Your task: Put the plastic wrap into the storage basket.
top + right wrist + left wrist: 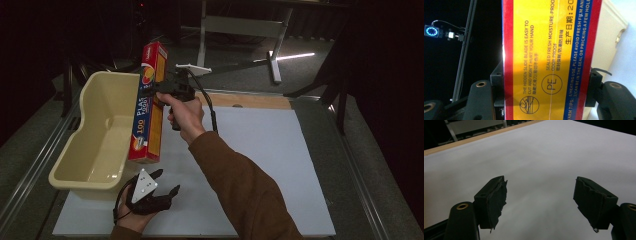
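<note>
Nearest the high camera, your left hand-held gripper (162,186) rested low on the white table (270,165) with its jaws spread wide and nothing between them; its own view looked across bare white surface past the two black pads (496,200). Your right hand-held gripper (152,89) was clamped on the long red-and-yellow cardboard box of plastic food wrap (149,107), the pads pressing on its two narrow edges, as the right gripper view showed with the box (549,57) upright between them. You held that box on end, its lower end just beside the near right rim of the cream plastic tub (107,137), apparently clear of the table, though that was hard to tell. By my reading you were at the carry step, bringing the box to the tub. Your next move called for lifting it over the rim, tilting it to lie along the tub's length, then opening the jaws
</note>
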The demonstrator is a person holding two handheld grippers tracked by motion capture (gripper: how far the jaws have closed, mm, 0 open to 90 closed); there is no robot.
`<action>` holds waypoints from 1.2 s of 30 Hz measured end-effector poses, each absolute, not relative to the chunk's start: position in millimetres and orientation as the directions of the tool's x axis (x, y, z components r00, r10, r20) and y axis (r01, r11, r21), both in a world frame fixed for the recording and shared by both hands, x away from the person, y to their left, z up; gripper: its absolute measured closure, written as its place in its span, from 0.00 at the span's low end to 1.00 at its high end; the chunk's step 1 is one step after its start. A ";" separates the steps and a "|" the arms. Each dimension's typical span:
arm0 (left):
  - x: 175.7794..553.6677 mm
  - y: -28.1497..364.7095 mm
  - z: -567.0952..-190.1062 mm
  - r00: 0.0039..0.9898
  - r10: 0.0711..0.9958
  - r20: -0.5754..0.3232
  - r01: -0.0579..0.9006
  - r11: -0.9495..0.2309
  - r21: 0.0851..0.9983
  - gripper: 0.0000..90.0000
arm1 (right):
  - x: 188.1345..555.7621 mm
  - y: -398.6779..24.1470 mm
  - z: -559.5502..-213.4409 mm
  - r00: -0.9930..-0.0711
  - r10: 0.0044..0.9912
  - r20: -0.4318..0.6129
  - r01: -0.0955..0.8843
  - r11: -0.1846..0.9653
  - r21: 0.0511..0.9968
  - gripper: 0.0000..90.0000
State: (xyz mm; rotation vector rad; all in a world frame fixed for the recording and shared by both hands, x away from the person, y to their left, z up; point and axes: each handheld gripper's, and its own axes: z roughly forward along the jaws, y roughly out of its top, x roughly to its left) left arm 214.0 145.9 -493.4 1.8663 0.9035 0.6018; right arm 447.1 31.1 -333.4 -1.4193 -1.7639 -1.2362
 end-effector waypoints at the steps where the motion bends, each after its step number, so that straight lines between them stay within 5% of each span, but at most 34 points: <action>1: 214.0 145.8 -493.4 0.607 0.794 0.027 0.331 -0.284 0.900 0.29 | 446.7 32.6 -333.4 -0.286 0.438 0.852 0.950 0.016 0.311 0.44; 36: 204.2 142.0 -491.7 0.616 0.785 0.071 0.276 -0.299 0.914 0.28 | 436.3 90.1 -354.7 -0.249 0.406 0.879 0.964 0.013 0.267 0.44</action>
